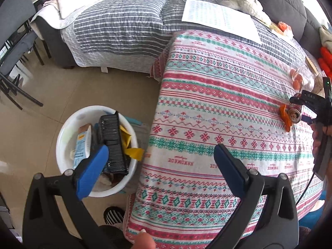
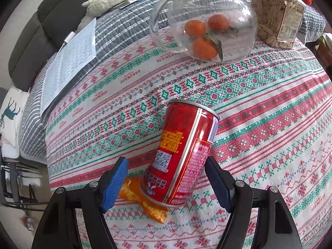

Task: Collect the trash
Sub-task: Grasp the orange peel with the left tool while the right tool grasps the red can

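Beside the orange peel (image 2: 143, 202), my right gripper (image 2: 167, 178) gapes wide around the red can (image 2: 182, 151); my left gripper (image 1: 160, 164) hangs wide, empty.

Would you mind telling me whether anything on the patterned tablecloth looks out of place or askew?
Yes. A red can lies tipped on its side between the open right gripper fingers, resting partly on a strip of orange peel. Both look like litter, unlike the upright glass jar of tangerines behind them.

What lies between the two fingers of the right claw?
In the right wrist view, a red can lies on its side there, on orange peel. The right claw is open.
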Tool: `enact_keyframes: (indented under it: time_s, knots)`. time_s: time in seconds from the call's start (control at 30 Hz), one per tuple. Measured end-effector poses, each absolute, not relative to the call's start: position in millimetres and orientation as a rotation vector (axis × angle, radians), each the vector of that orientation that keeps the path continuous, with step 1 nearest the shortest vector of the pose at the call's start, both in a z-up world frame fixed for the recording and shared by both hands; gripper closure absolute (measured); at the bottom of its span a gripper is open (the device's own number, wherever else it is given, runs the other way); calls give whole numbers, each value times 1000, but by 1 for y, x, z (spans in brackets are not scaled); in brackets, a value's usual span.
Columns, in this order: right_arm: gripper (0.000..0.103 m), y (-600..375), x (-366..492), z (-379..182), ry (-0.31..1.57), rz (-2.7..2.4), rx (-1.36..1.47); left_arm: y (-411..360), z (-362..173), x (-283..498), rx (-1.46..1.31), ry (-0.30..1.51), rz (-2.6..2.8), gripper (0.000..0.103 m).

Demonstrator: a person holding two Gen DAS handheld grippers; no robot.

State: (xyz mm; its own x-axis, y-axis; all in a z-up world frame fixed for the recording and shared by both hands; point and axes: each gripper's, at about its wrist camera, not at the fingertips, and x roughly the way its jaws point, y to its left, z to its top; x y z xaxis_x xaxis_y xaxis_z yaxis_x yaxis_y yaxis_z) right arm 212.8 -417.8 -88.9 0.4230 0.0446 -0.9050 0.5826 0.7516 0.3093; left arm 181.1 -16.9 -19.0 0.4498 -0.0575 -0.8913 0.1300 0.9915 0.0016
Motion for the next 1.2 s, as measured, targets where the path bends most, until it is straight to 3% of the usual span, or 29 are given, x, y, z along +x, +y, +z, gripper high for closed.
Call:
enact_keyframes:
  time_s: [0.1,0.17,0.67,0.97,1.07,1.2]
  knots:
    - [52,-427,206,-95,1097,-362,686,-26,-22,182,87,1107,-126,2]
    - [57,-431,198,-93,1098,-352,684,-35,-24,183,94,1110,-135,2]
    - [57,-460,102,-58,1071,-337,657,-146,-35,156,163,1123,-318,2]
    - [57,-493,66,-53,1037,-310,688,-213,-55,155,54,1176,-369,2]
    - [57,-507,60,-55,1038,-305,709,-236,-61,161,-5,1181,-379,10]
    - [57,-527,55,-58,1028,-313,743,-260,-76,170,-77,1209,-408,36]
